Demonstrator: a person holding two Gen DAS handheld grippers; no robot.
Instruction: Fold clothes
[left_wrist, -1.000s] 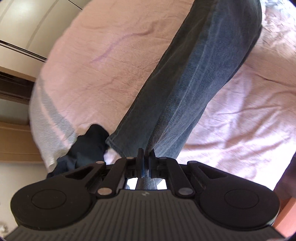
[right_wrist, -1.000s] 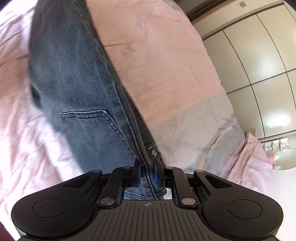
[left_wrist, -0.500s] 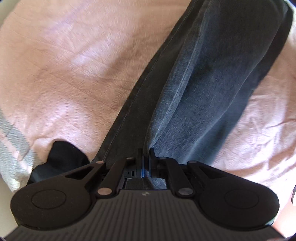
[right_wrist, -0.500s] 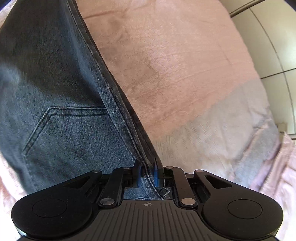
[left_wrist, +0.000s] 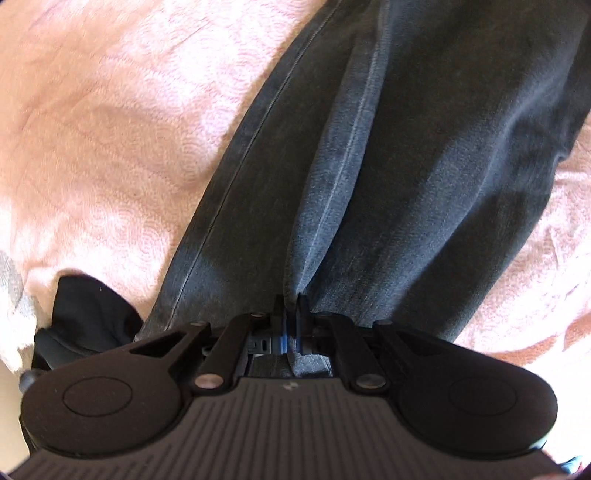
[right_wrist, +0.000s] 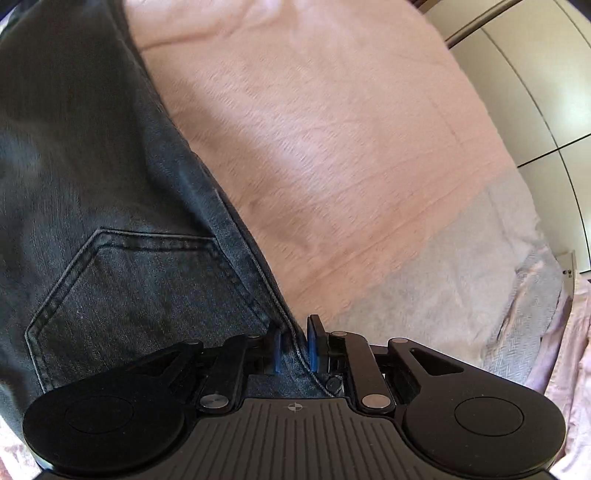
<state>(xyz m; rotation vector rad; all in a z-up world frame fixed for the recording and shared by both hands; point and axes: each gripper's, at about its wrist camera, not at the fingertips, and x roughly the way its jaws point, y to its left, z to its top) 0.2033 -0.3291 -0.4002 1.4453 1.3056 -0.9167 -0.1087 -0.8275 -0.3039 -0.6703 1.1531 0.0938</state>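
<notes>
Left view: my left tongs (left_wrist: 290, 314) are pinched narrow on a fold of the jeans (left_wrist: 406, 166) at the leg end, so the leg stretches straight away from me over the pink blanket (left_wrist: 110, 129).

Right view: my right tongs (right_wrist: 293, 341) clamp the jeans' side seam by the back pocket (right_wrist: 147, 295), holding that edge taut; the denim spreads up and left of them.
</notes>
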